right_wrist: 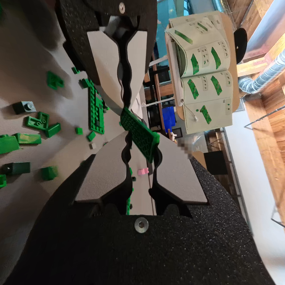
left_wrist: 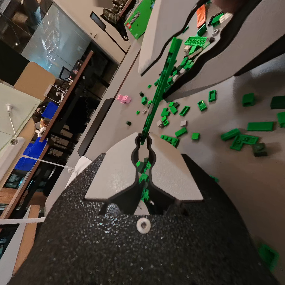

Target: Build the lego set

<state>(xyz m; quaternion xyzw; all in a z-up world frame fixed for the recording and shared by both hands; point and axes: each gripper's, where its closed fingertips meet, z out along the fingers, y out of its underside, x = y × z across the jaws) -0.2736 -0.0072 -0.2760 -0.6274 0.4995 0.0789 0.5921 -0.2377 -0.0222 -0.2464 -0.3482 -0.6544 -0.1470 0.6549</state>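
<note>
My left gripper (left_wrist: 144,135) is shut on the near end of a long green plate (left_wrist: 167,69), which I see edge-on, held above the grey table (left_wrist: 208,177). The plate's far end runs between the jaws of my right gripper (left_wrist: 152,84), which stand apart. In the right wrist view the plate's underside (right_wrist: 138,135) slants across the gap of my right gripper (right_wrist: 142,136), its end against the right finger (right_wrist: 158,148). The left gripper (right_wrist: 124,108) pinches the other end. A partly built green plate assembly (right_wrist: 95,108) lies on the table.
Loose green, dark green and grey bricks (left_wrist: 260,126) are scattered over the table. A pink piece (left_wrist: 123,98) lies apart from them. A green set box (left_wrist: 137,20) and an orange piece (left_wrist: 201,15) lie farther back. An open instruction booklet (right_wrist: 206,77) rests on a stand. One gripper's finger ends stand about 5 centimetres off the other's.
</note>
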